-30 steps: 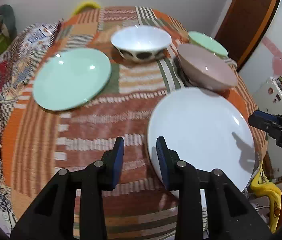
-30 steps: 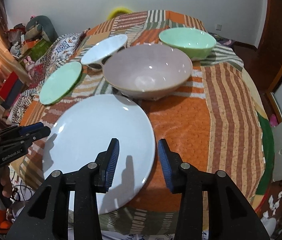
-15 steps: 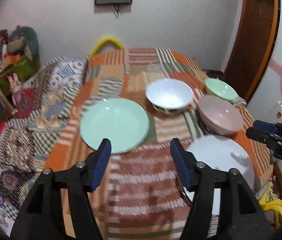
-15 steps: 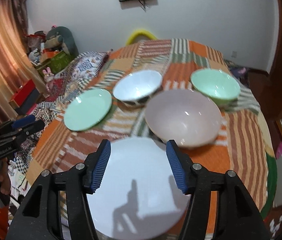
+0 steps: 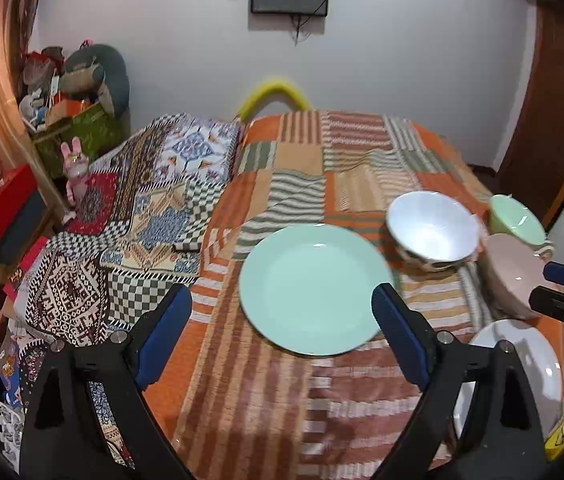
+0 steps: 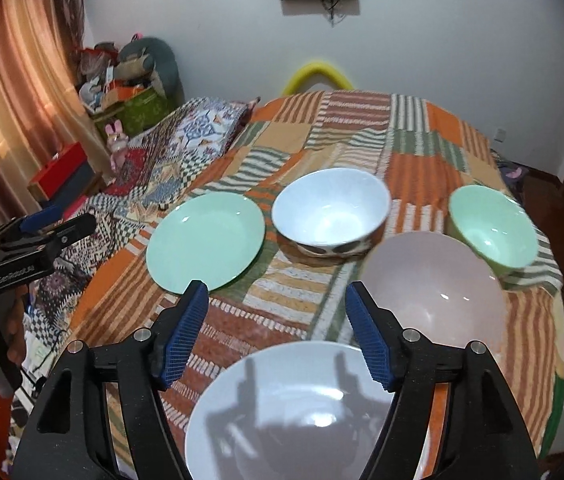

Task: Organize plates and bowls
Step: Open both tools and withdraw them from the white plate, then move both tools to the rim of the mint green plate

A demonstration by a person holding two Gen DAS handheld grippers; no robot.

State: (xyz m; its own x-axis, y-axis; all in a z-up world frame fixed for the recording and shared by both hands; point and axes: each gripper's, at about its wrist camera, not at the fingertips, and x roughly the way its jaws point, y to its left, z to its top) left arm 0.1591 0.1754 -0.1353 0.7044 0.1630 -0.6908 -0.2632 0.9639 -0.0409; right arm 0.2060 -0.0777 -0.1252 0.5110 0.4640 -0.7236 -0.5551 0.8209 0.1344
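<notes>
While both grippers hang above the near edge of the table, nothing is held in either.

Left gripper (image 5: 282, 332): jaws have just been opening and now stand wide apart, released, with only the green plate (image 5: 316, 289) framed in the gap well beyond them, untouched.

Right gripper (image 6: 276, 330): jaws have also just been opening, released but less wide; striped cloth (image 6: 282, 304) shows between the pads.

What changed: a second ago both views sat low over the white plate (image 6: 306, 412); now they take in the whole table and the wall behind, so both hands have pulled back and up.

Layout, right wrist view: white plate at 6 o'clock, pink bowl (image 6: 434, 284) at 3, green bowl (image 6: 490, 228) at 2, white spotted bowl (image 6: 330, 210) at 12, green plate at 10.

Contact: pink bowl and white plate may overlap at their rims; the angle makes this hard to tell.

Meaning for the task: all five pieces lie separate and unstacked, so sorting has barely begun. The left gripper, lined up on the green plate, probably takes it first.
</notes>
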